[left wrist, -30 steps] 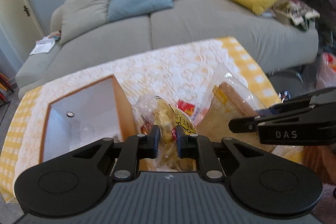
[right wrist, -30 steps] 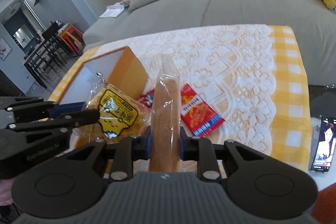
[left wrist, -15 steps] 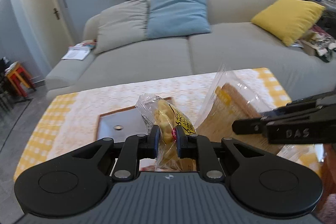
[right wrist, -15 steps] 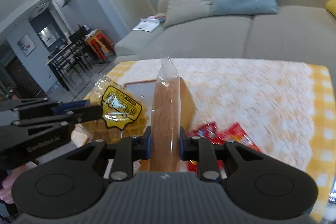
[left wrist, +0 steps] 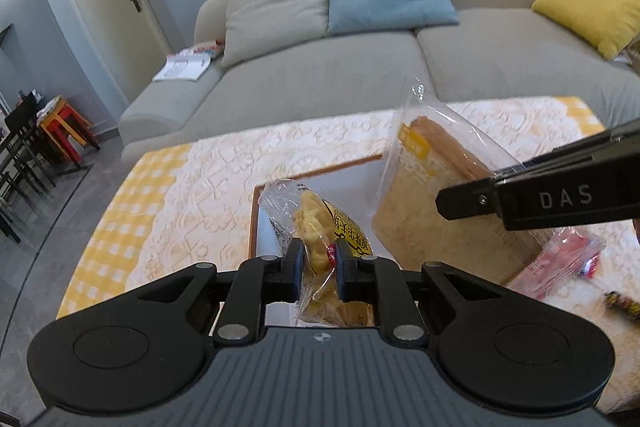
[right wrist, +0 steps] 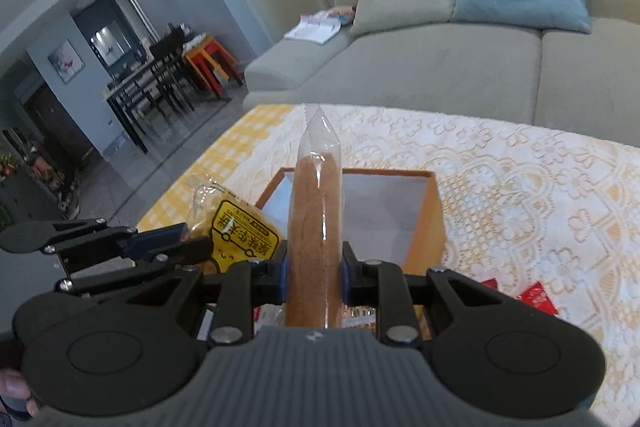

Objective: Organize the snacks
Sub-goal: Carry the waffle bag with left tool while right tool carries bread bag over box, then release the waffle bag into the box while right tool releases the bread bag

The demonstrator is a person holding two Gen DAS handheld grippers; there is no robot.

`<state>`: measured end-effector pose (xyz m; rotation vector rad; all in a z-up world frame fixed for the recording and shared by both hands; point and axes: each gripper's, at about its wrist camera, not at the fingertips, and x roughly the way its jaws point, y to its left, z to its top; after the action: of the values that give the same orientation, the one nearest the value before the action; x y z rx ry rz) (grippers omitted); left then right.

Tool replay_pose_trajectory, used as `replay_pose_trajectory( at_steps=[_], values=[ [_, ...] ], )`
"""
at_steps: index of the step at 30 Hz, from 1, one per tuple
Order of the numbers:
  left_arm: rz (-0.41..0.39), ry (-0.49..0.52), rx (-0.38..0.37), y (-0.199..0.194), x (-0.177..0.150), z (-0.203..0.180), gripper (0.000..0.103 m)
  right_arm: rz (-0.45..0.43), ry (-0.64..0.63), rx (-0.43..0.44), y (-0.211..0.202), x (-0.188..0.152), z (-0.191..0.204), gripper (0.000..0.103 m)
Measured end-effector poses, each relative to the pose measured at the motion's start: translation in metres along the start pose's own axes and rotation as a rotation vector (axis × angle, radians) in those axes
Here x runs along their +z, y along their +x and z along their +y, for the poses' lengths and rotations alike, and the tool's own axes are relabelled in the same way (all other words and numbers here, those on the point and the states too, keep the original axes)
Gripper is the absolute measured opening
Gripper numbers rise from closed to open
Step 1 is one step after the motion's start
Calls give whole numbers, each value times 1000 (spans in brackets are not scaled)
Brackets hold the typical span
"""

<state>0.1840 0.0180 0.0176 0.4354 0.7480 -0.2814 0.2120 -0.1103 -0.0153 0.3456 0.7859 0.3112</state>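
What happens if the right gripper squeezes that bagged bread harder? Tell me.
The bagged bread is probably soft and would crush, since it is sliced loaf in thin plastic. The loose clear bag end looks floppy and possibly slippery. It seems light: the right gripper holds it upright by one edge.

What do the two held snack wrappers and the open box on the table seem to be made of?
Bread packet and yellow pastry packet: thin clear plastic film, glossy, judging by glints and crinkles. Open box: probably cardboard, with matte orange-brown outer walls, a white lining and thin, straight edges.

Soft even indoor light, fisheye-bent edges, slight blur
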Motion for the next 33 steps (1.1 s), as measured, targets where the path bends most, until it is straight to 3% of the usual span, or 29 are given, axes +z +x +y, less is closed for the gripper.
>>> replay_pose_trajectory(
  at_steps=[10,22,28,33],
  values=[
    [80,-1,-4,54,-10,8,17,113,19,-34,70,8,-8,22],
    [169,-1,-8,95,-20,8,18,186,3,-53,115,10,-11,22],
    [161,40,41,89,-17,5,26,198,-69,-75,119,14,-5,25],
    [135,70,53,79,-13,2,40,151,-133,-125,106,19,2,37]
  ],
)
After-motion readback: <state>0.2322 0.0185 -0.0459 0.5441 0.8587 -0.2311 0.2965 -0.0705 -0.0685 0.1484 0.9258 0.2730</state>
